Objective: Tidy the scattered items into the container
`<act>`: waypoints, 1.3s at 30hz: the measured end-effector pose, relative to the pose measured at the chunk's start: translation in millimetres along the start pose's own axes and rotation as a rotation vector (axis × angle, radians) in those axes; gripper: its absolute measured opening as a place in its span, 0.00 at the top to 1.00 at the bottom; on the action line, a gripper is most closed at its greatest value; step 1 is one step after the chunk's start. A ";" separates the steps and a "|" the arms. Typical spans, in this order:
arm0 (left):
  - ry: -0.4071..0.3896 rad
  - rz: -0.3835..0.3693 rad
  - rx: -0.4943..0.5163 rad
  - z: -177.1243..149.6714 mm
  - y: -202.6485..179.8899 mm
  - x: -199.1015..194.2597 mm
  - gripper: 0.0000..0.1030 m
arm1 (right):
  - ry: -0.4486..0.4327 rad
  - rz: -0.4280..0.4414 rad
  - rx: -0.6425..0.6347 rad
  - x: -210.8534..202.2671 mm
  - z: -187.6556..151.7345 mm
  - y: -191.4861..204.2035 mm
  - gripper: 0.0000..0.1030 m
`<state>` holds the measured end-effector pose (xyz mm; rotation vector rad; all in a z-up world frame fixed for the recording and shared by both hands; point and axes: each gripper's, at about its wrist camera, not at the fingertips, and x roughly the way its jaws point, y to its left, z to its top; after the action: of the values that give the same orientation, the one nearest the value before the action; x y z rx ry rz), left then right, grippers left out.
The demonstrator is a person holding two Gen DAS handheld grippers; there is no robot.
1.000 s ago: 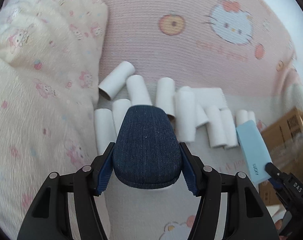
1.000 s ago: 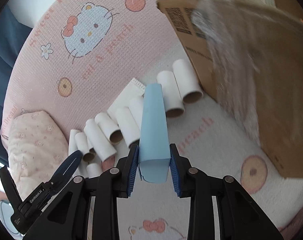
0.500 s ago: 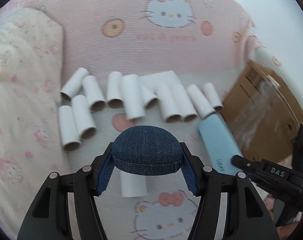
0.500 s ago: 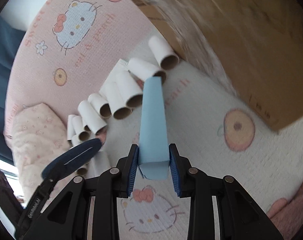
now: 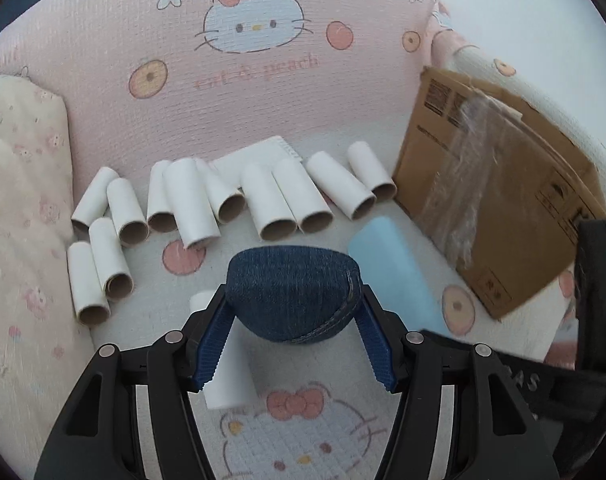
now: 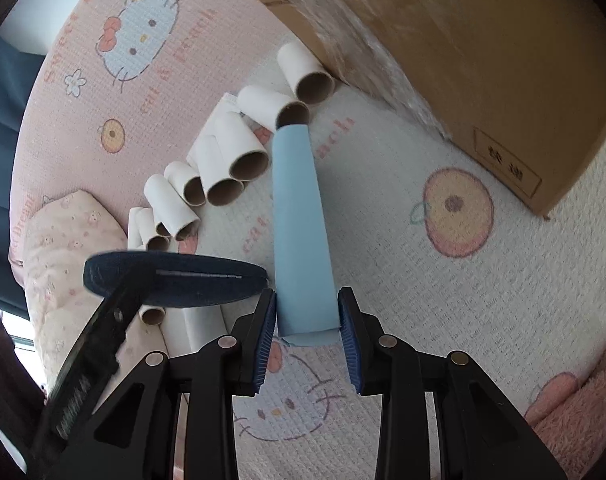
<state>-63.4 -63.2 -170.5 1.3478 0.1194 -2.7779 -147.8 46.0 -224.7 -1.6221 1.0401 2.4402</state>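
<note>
Our left gripper (image 5: 293,330) is clamped on a dark denim pouch (image 5: 293,292), its blue pads pressed against the pouch's two ends. Our right gripper (image 6: 307,334) grasps a long pale blue box (image 6: 301,232) near its lower end, the box pointing away over the blanket. Just beneath the left tongs one white cardboard tube (image 5: 229,376) lies alone on the cat-print blanket (image 5: 263,60); beyond it a row of white tubes (image 5: 271,200) rests side by side. To the right stands the brown cardboard box (image 5: 499,208), close beside the last tube, with crinkled clear film across it.
</note>
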 end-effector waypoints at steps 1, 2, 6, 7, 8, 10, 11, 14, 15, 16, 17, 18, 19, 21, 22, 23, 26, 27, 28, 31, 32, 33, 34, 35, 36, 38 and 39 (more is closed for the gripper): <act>0.005 -0.002 0.001 -3.0 0.4 -1.5 0.37 | 0.006 -0.003 0.005 1.1 -0.7 -2.5 0.71; 0.014 -0.006 0.001 -6.3 1.5 -3.2 0.37 | 0.017 -0.009 0.012 2.6 -1.4 -5.6 0.71; 0.074 -0.024 -0.013 -20.0 6.7 -8.1 0.37 | 0.055 -0.006 0.089 6.9 -3.2 -22.6 0.68; 0.091 -0.025 -0.011 -23.7 6.6 -8.8 0.37 | 0.058 0.002 0.114 6.1 -3.2 -27.3 0.67; 0.114 -0.024 -0.005 -27.9 5.9 -9.1 0.37 | 0.059 0.003 0.132 5.0 -3.0 -30.8 0.63; 0.160 -0.018 0.005 -37.0 3.9 -8.4 0.37 | 0.060 -0.004 0.148 2.4 -1.9 -34.6 0.49; 0.182 -0.014 0.011 -42.0 2.8 -7.5 0.37 | 0.061 -0.003 0.153 1.0 -1.4 -36.0 0.37; 0.246 -0.001 0.055 -53.0 -2.5 -0.6 0.37 | 0.051 0.012 0.156 -5.2 -1.9 -36.0 0.31; 0.280 0.004 0.083 -55.8 -5.2 4.1 0.37 | 0.048 0.009 0.149 -7.3 -2.1 -34.7 0.30; 0.320 0.009 0.114 -59.0 -8.1 9.3 0.37 | 0.045 -0.002 0.135 -9.8 -2.4 -32.4 0.29; 0.364 0.012 0.133 -63.2 -9.3 15.5 0.37 | 0.041 -0.015 0.120 -11.9 -2.4 -29.8 0.28; 0.409 0.002 0.126 -67.8 -7.6 21.3 0.37 | 0.036 -0.030 0.100 -14.4 -2.4 -26.4 0.27; 0.454 -0.023 0.100 -72.2 -4.2 26.5 0.37 | 0.032 -0.045 0.077 -17.0 -2.3 -22.8 0.27; 0.500 -0.083 0.034 -77.6 2.9 29.5 0.37 | 0.026 -0.079 0.023 -21.8 -2.1 -15.3 0.24; 0.502 -0.108 0.011 -78.4 5.6 27.8 0.36 | 0.021 -0.101 -0.009 -24.3 -2.1 -11.4 0.23; 0.495 -0.116 0.009 -78.2 6.2 25.3 0.36 | 0.014 -0.127 -0.043 -26.5 -2.2 -7.5 0.21; 0.485 -0.101 0.042 -76.4 4.4 17.0 0.36 | 0.009 -0.191 -0.125 -29.0 -2.2 1.0 0.18; 0.495 -0.104 0.047 -76.0 3.9 15.8 0.35 | 0.017 -0.202 -0.147 -28.0 -2.0 2.8 0.17; 0.506 -0.112 0.046 -75.8 3.2 15.1 0.35 | 0.032 -0.211 -0.172 -26.2 -1.7 4.6 0.16; 0.527 -0.123 0.026 -73.2 4.0 20.9 0.35 | 0.073 -0.243 -0.247 -18.0 -0.1 11.0 0.16; 0.533 -0.114 0.023 -70.8 3.7 25.7 0.35 | 0.090 -0.254 -0.281 -13.7 0.7 14.1 0.16; 0.546 -0.100 0.017 -69.9 3.5 32.1 0.35 | 0.107 -0.261 -0.310 -9.2 1.6 16.5 0.16; 0.564 -0.088 0.006 -69.1 3.8 39.1 0.35 | 0.123 -0.266 -0.329 -4.3 3.1 17.9 0.16; 0.573 -0.084 -0.007 -67.1 5.1 44.7 0.35 | 0.136 -0.269 -0.337 0.7 4.7 18.5 0.16; 0.576 -0.076 -0.025 -65.6 6.8 48.8 0.35 | 0.148 -0.269 -0.337 5.2 6.5 18.1 0.16; 0.570 -0.080 -0.057 -61.9 10.3 52.7 0.35 | 0.165 -0.268 -0.327 13.0 10.4 15.1 0.16; 0.566 -0.085 -0.073 -59.7 12.3 54.3 0.35 | 0.167 -0.267 -0.317 15.4 12.2 13.1 0.16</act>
<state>-49.3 -70.6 -250.5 2.1039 0.2987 -2.3352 -169.6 37.4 -228.0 -1.9372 0.4217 2.4115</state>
